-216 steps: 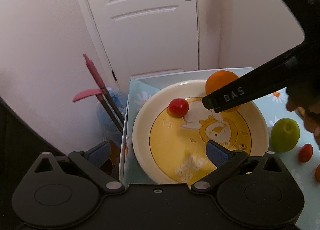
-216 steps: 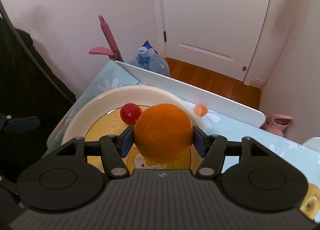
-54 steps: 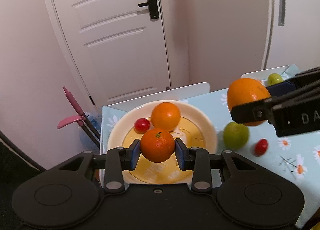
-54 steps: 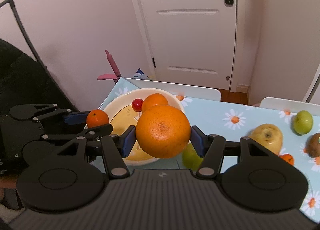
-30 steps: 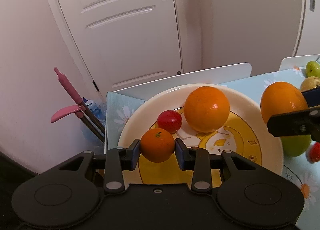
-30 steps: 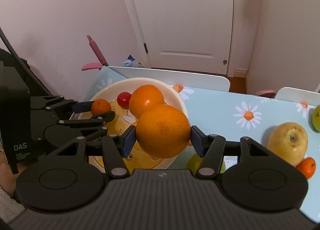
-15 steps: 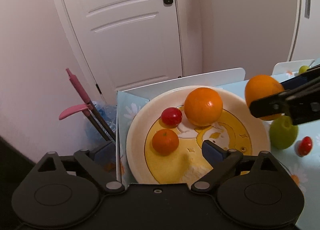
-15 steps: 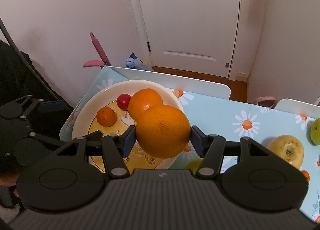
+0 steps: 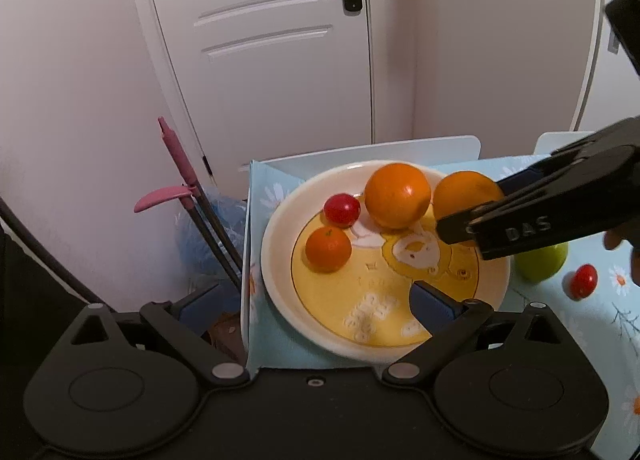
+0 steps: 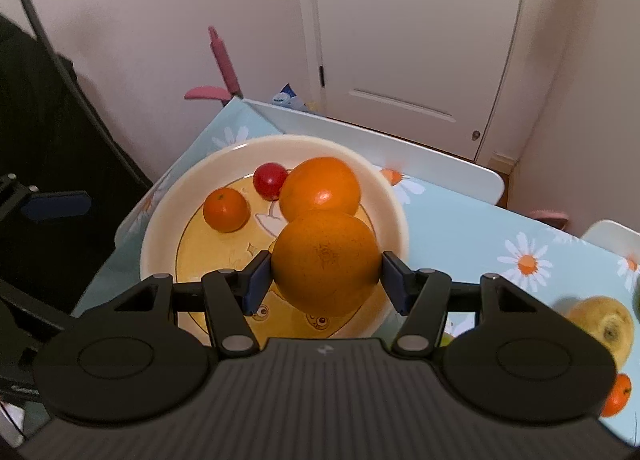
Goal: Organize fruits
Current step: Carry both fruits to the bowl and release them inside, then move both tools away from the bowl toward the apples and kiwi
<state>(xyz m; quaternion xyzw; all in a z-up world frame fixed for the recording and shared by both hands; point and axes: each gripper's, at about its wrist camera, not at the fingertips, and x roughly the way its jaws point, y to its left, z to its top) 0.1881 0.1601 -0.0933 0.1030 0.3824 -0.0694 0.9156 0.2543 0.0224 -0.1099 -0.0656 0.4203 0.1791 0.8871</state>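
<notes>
A cream and yellow plate (image 9: 280, 244) (image 10: 160, 220) holds a large orange (image 9: 397, 196) (image 10: 320, 186), a small mandarin (image 9: 328, 249) (image 10: 225, 209) and a cherry tomato (image 9: 341, 209) (image 10: 270, 179). My right gripper (image 10: 326, 272) is shut on a second large orange (image 10: 326, 262) (image 9: 464, 196) and holds it above the plate's right side. My left gripper (image 9: 316, 300) is open and empty, drawn back over the plate's near left edge.
On the daisy tablecloth (image 10: 460, 220), right of the plate, lie a green fruit (image 9: 542, 262), a cherry tomato (image 9: 583, 281), a yellow pear (image 10: 604, 324) and a mandarin (image 10: 618, 394). A white chair back (image 10: 380, 140), a door and a pink tool (image 9: 180, 168) stand beyond.
My left gripper let go of the mandarin on the plate, opened and pulled back. My right gripper has carried its orange in over the plate.
</notes>
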